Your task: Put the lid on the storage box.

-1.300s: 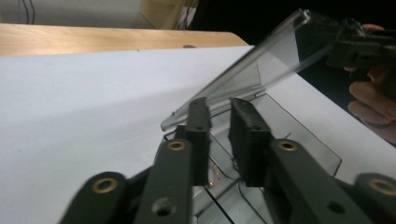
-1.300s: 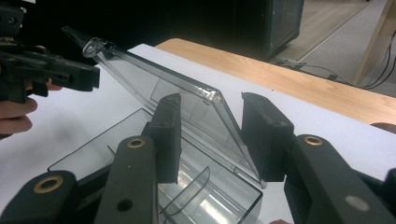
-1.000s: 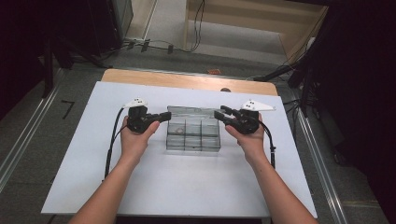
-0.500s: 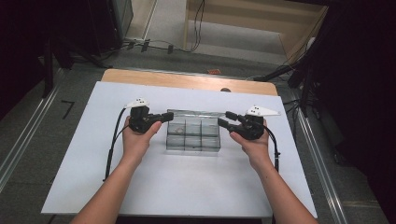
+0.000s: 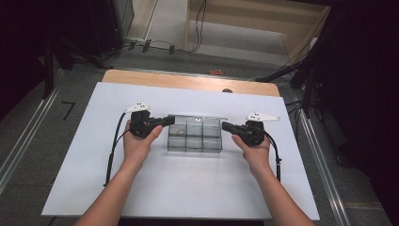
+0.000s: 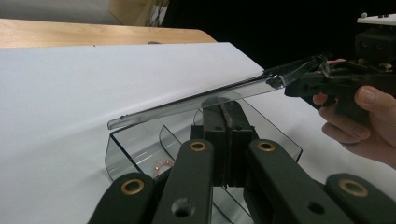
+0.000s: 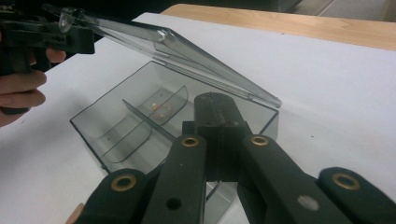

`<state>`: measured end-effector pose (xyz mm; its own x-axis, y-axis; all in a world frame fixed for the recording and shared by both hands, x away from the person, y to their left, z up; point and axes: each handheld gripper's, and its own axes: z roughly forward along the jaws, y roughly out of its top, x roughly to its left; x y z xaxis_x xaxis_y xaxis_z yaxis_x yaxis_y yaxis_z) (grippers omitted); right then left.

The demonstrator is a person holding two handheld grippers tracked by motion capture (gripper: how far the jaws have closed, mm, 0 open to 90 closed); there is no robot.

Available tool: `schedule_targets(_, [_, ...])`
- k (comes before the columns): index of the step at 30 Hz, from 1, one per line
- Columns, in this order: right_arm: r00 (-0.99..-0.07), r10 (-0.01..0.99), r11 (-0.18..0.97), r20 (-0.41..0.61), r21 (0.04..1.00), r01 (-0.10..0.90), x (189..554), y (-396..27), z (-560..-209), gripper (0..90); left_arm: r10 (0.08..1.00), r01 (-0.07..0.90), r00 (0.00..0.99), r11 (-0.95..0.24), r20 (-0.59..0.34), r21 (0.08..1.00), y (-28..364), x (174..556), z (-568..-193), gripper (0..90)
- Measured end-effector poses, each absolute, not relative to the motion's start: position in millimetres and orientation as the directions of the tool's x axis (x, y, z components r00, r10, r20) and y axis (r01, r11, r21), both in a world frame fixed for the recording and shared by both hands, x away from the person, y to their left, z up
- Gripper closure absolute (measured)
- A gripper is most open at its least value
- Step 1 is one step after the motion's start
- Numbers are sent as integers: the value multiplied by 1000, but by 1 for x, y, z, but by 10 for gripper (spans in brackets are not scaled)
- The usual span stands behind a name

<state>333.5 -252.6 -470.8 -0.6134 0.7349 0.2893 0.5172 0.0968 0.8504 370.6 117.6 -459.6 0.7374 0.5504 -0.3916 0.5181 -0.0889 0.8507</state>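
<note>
In the middle of the white surface (image 5: 188,188) sits the clear compartment box (image 5: 194,141), its long axis running straight from my left claw (image 5: 168,120) to my right claw (image 5: 227,125), both equally near it. The lid (image 5: 197,116) is tilted up off the box, one end at each claw tip. My left claw is fully closed; my right claw has just been closing and now looks closed too. I cannot tell whether the tips pinch the lid's edge or only prop it from beneath. Swinging it back, I judge, needs both tips rising evenly
</note>
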Motion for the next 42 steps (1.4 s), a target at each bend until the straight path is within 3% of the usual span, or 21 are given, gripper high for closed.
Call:
schedule_targets(20, [-634, 730, 97, 254, 880, 465, 310, -249, -478, 876, 522, 515, 749, -74, -408, 854, 122, 344, -472, 899])
schedule_targets(42, [-661, 710, 110, 242, 889, 444, 288, -247, -498, 875, 567, 488, 751, -131, -338, 863, 124, 320, -489, 898])
